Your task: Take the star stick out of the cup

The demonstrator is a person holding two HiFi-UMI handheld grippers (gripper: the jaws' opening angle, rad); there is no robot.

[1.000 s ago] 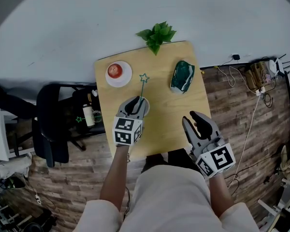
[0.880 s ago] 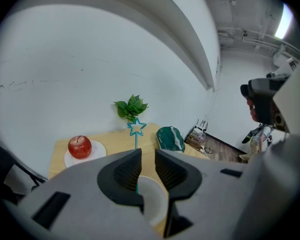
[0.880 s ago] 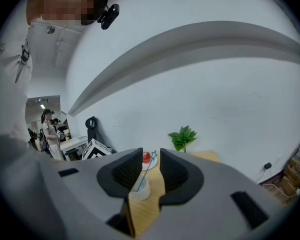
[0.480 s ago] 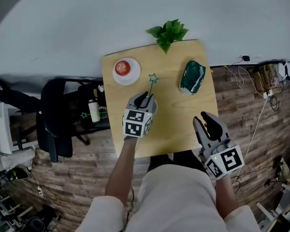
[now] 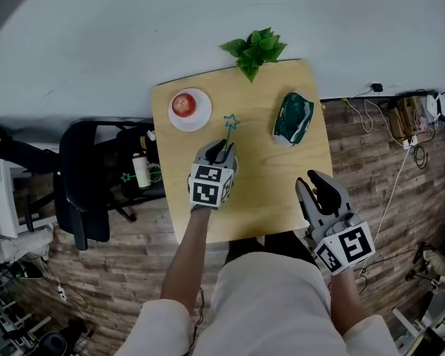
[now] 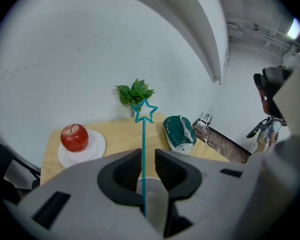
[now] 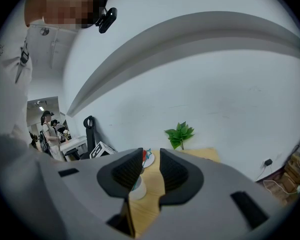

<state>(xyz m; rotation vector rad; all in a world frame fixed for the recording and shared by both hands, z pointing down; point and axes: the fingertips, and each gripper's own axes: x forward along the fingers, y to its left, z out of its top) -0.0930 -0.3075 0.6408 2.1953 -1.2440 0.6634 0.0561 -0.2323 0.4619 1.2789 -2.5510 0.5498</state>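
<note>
Tongs agape: left tongs (image 6: 148,161) astride thin teal star stick (image 6: 143,139) in white cup (image 6: 154,196), right tongs (image 7: 151,168) empty.

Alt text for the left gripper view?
Left gripper, jaws apart around a teal star stick standing in a white cup. Beyond, a table holds an apple on a plate and a green pouch, with a plant at its far edge.
</note>
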